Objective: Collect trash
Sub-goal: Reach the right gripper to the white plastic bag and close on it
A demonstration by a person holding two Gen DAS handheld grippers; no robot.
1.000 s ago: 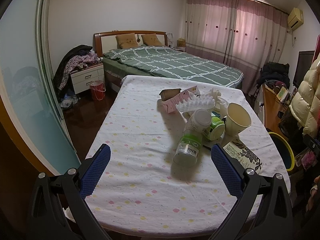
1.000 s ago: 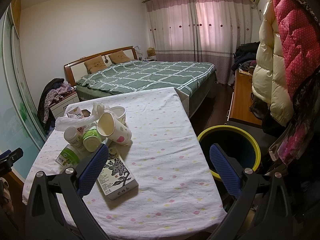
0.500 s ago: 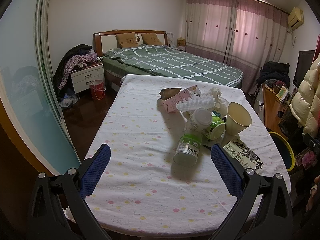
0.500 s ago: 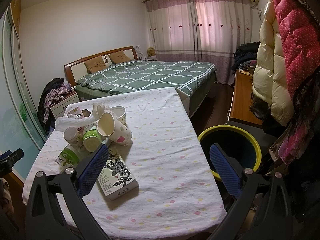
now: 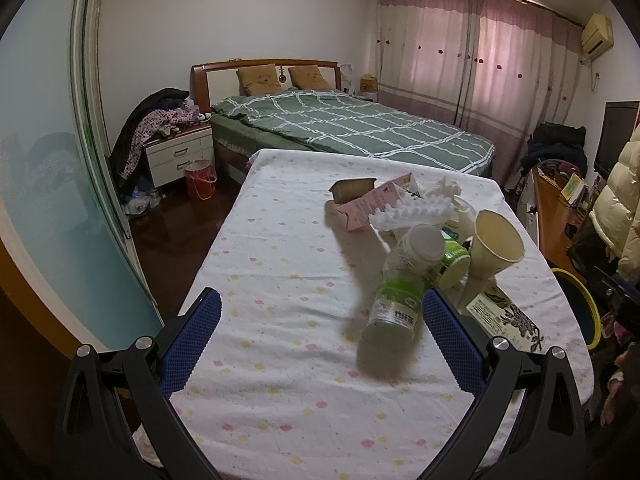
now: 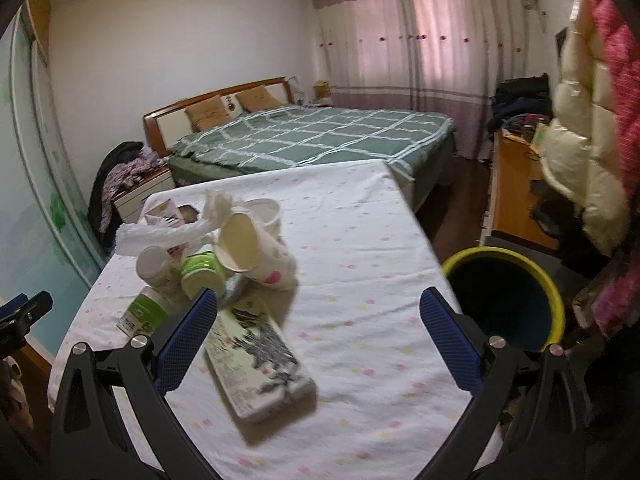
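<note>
Both jaws are seen spread wide, nothing held: left hand-held gripper (image 5: 320,336), right hand-held gripper (image 6: 318,336). Just beyond the right one, a flat carton (image 6: 258,356) is laid on the bench (image 6: 360,248). Past the carton, bottles (image 6: 142,314) and cups (image 6: 256,254) are piled. Right of the carton, off the bench, a yellow-rimmed bin (image 6: 506,304) is stood.

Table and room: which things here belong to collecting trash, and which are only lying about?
For the job: green bottle, paper cup, flat box, pink carton, yellow bin.

Lying about: bed, clothes pile, hanging coats, red bucket.
</note>
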